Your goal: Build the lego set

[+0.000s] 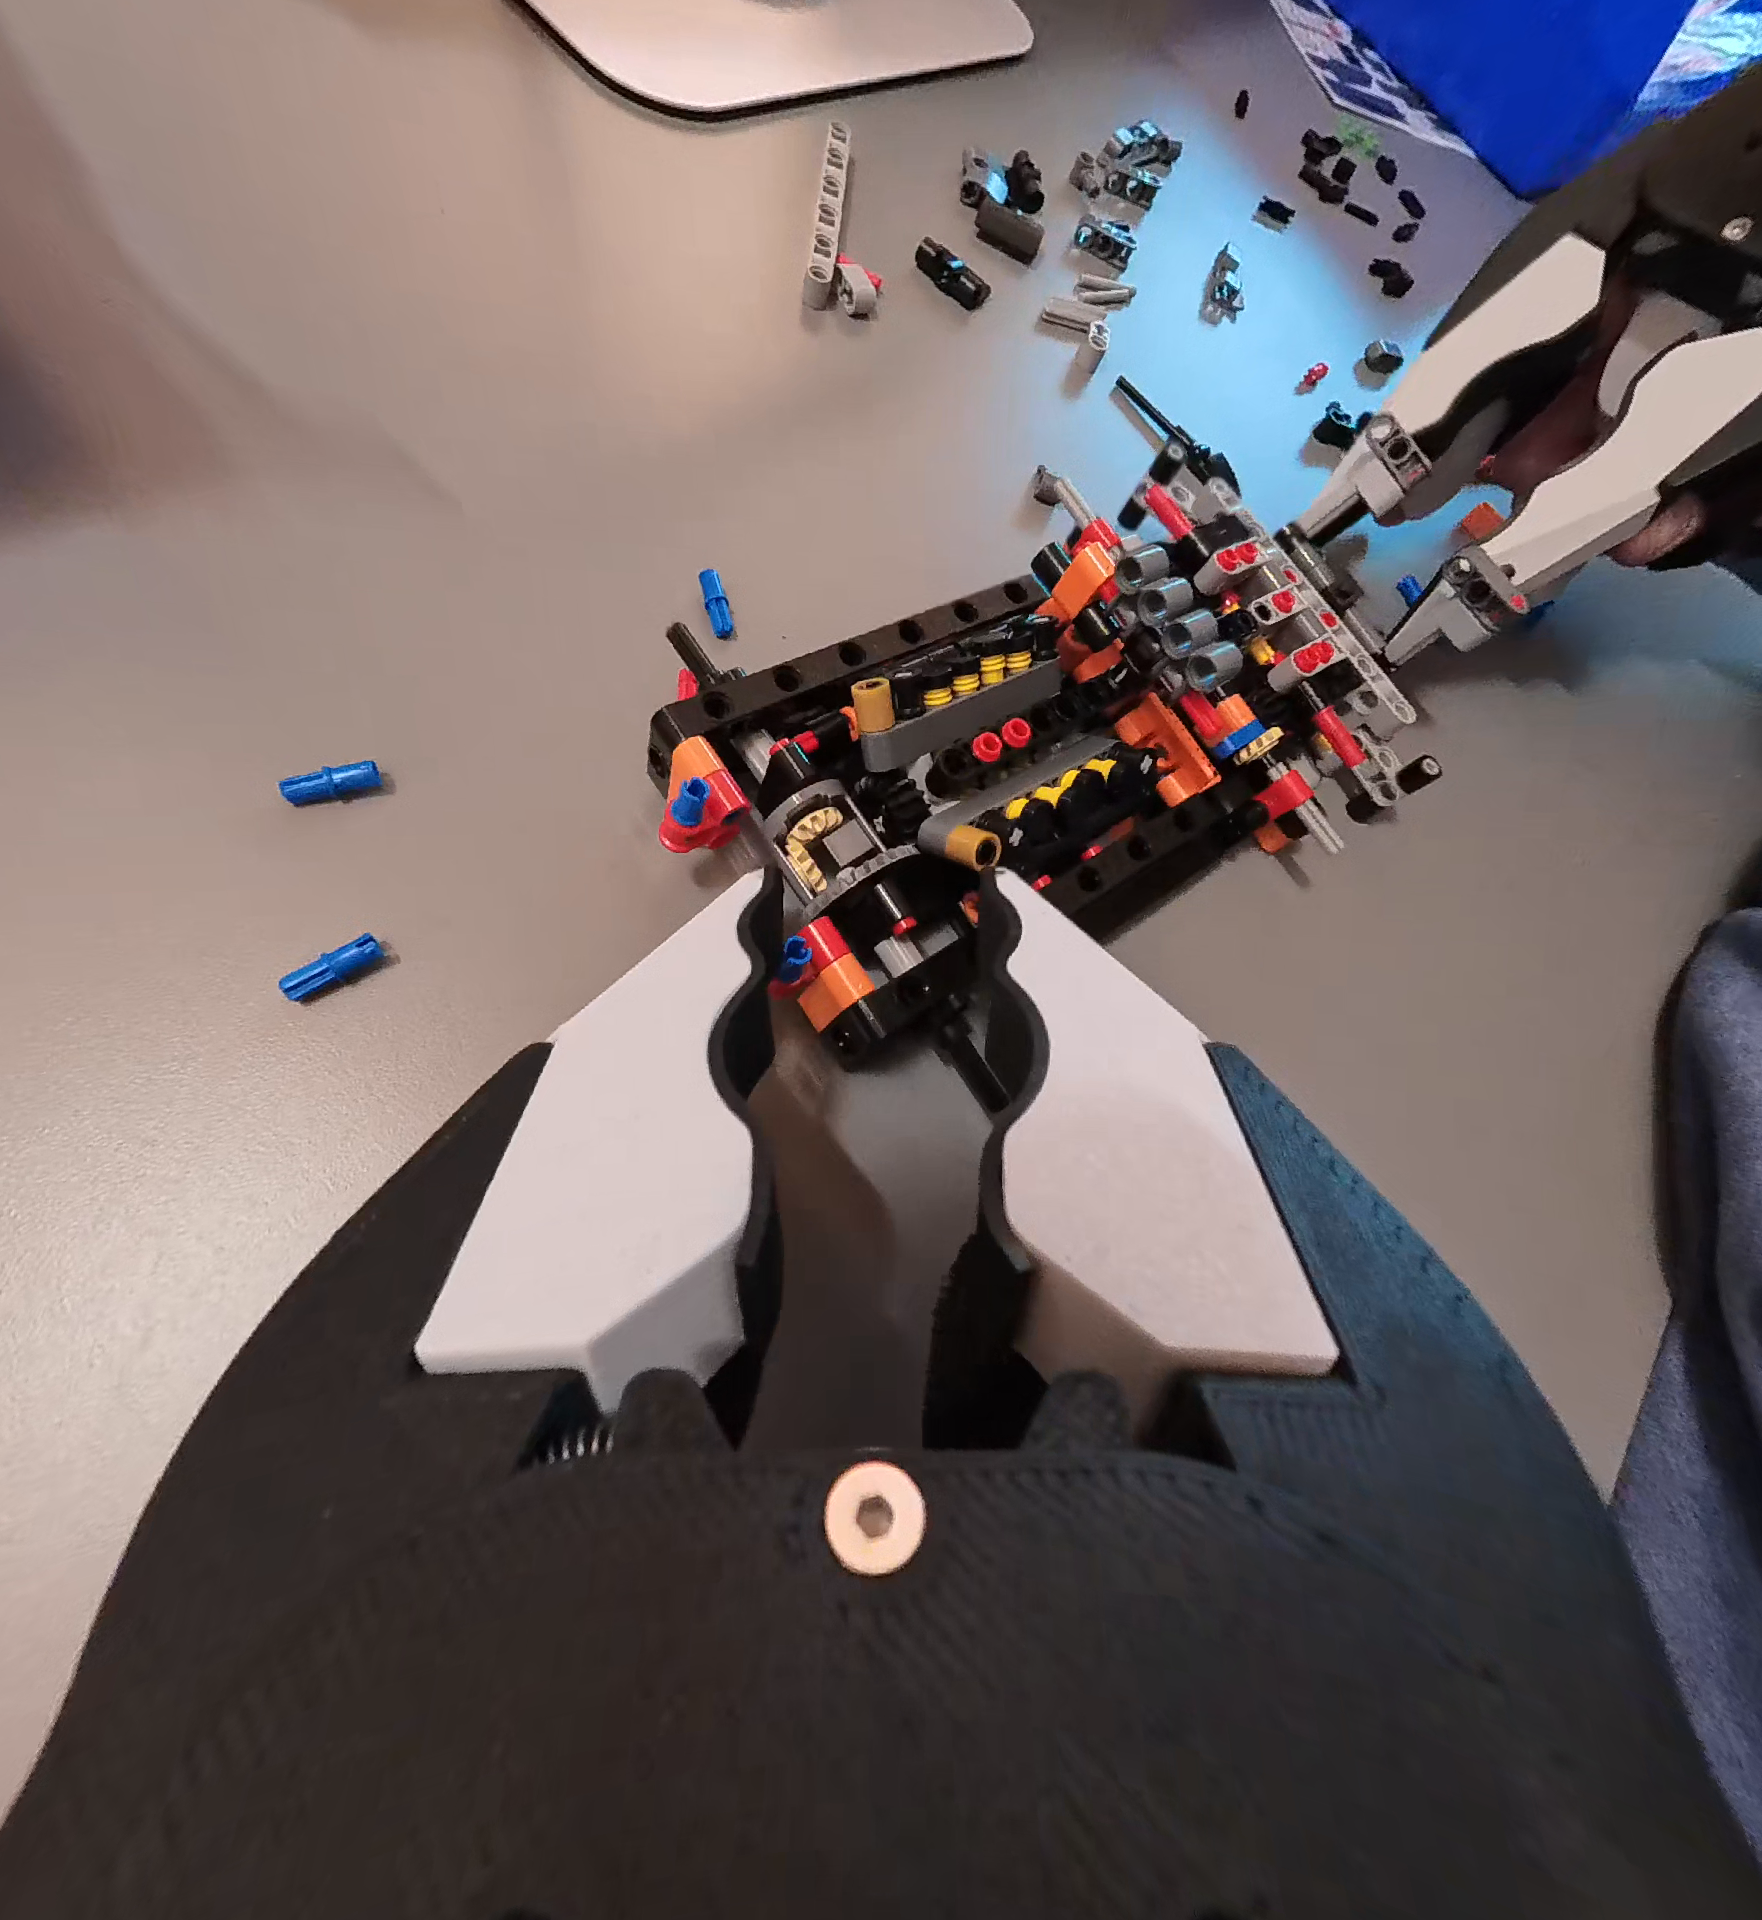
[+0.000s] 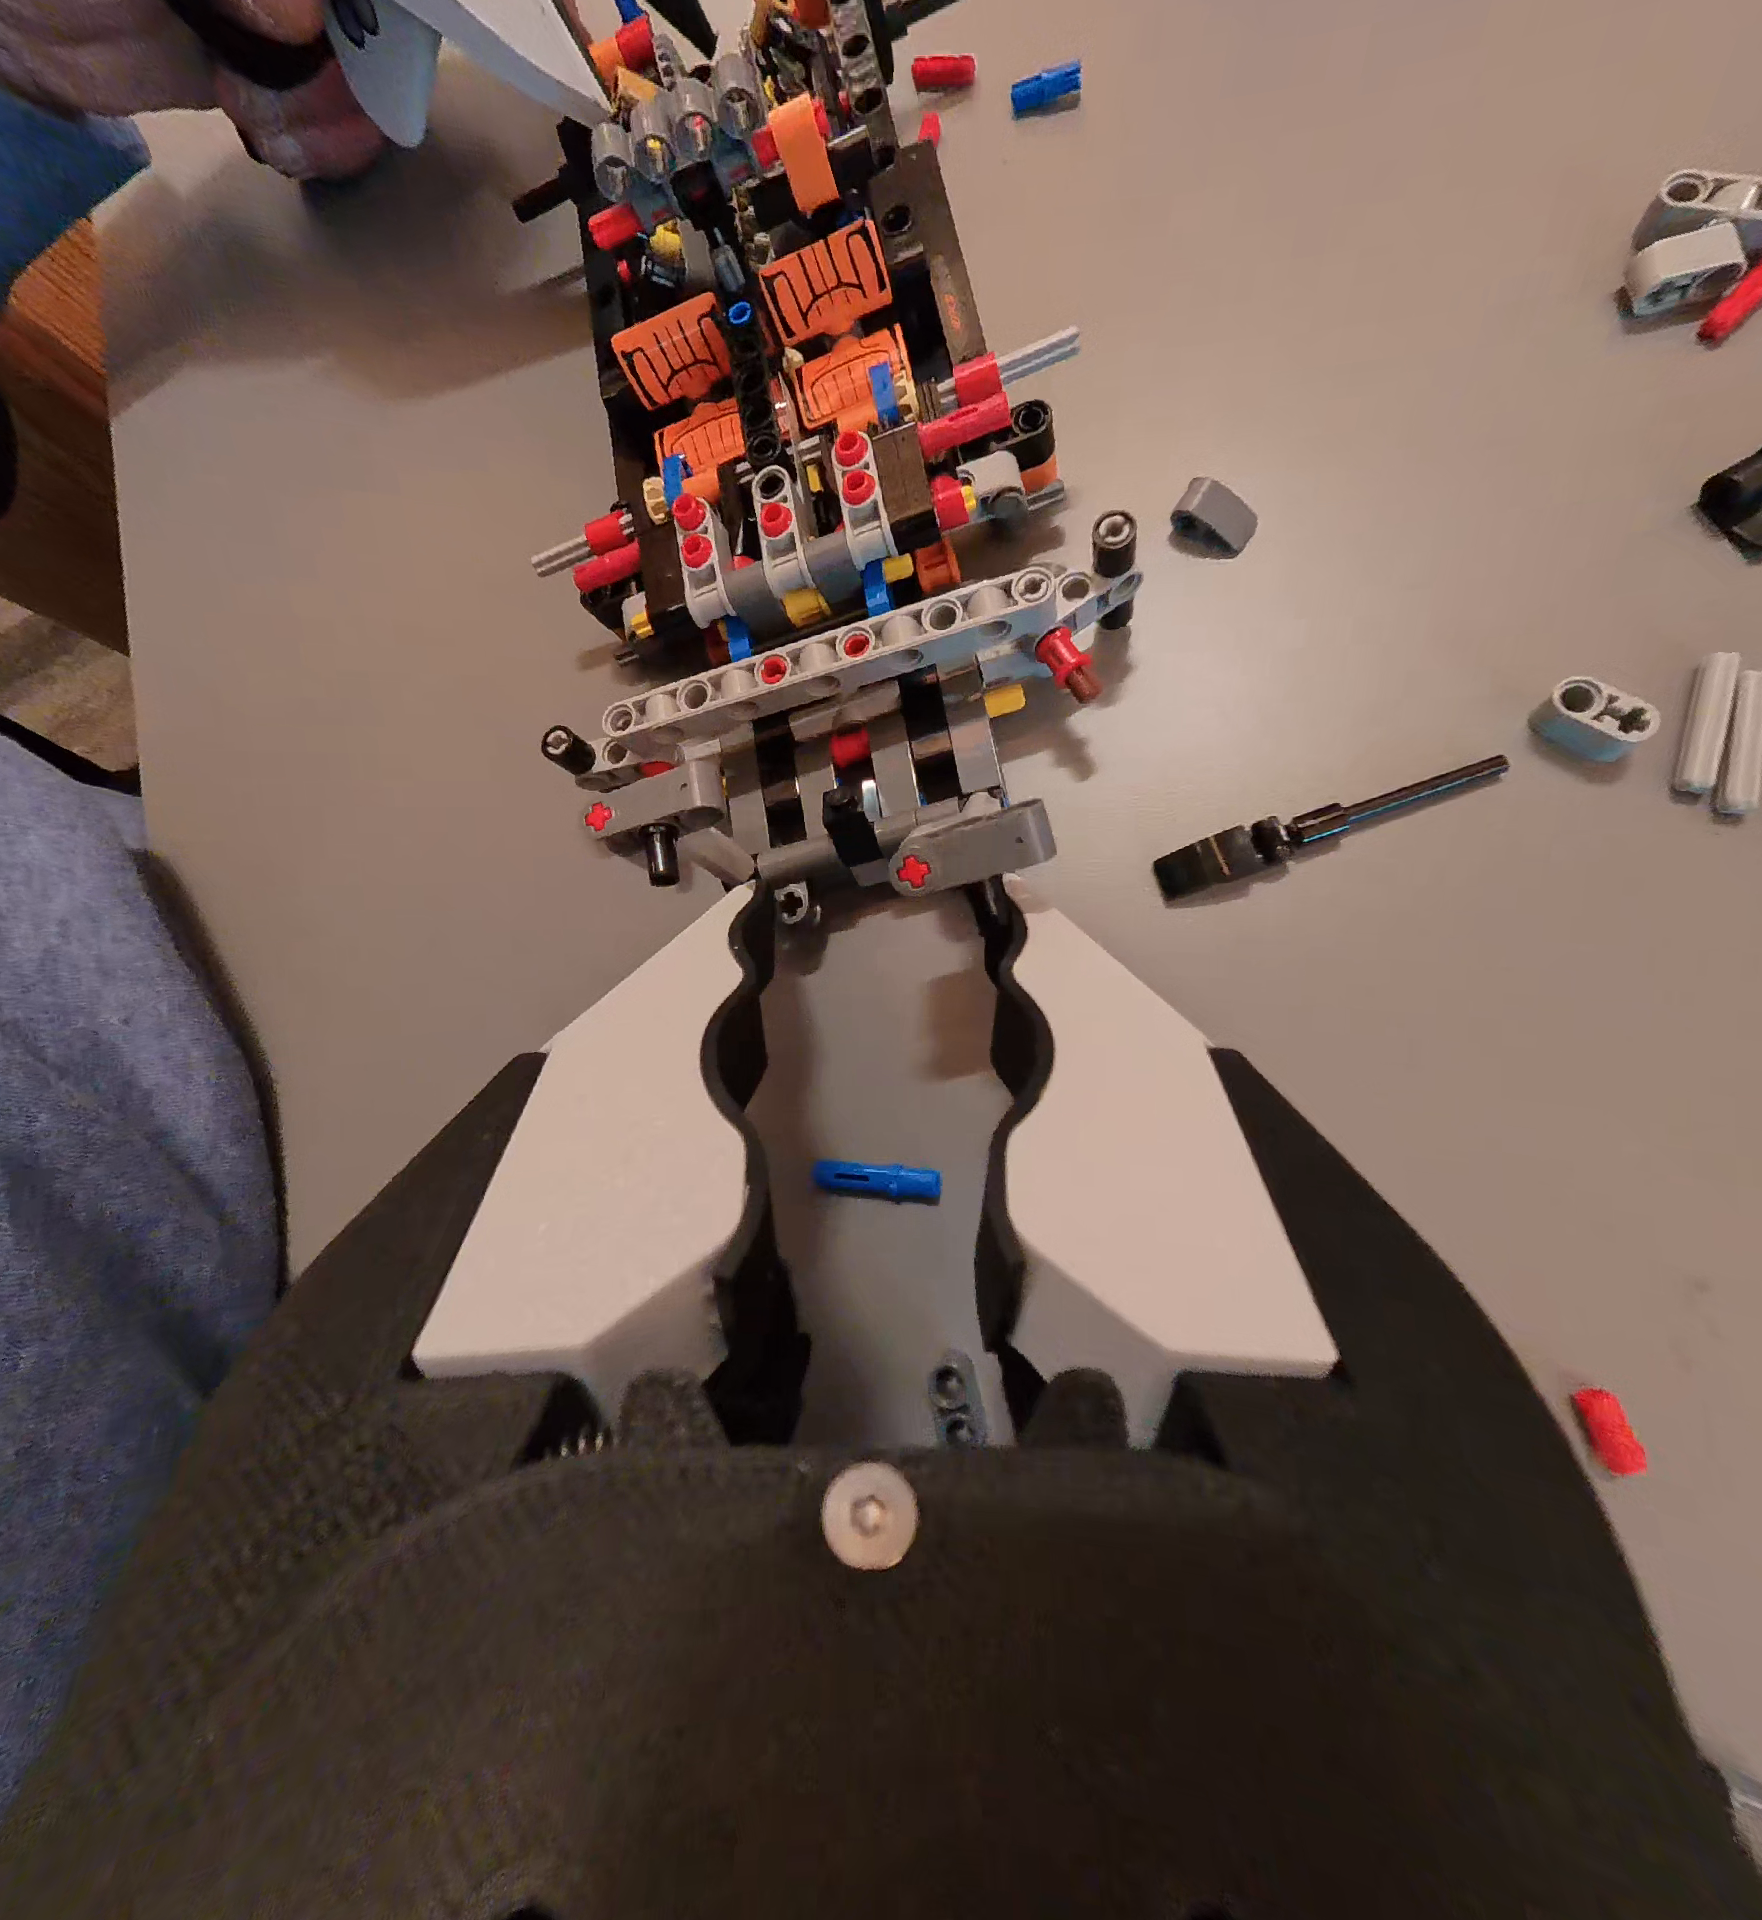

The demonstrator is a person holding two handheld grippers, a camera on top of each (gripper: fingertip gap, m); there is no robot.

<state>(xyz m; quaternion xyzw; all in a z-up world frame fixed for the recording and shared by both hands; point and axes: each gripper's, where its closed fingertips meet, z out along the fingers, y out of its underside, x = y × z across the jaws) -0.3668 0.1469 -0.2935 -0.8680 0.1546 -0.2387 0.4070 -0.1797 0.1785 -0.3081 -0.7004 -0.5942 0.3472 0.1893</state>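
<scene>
The half-built lego model [image 1: 1043, 727] — a long black frame packed with orange, red, yellow and grey parts — lies on the grey counter [image 1: 389, 499], stretched between the two tools. The left tool [image 1: 882, 914] is closed around the model's near end, its tips pressed on either side of the black and orange gear block. The right tool [image 2: 882, 894] meets the opposite end: its tips flank the grey cross-piece there, but whether they actually pinch it I cannot tell. A blue pin [image 2: 877, 1181] lies on the counter under that tool's fingers. Loose pieces [image 1: 1095, 218] are scattered toward the far edge, two blue pins [image 1: 328, 875] left of the model.
</scene>
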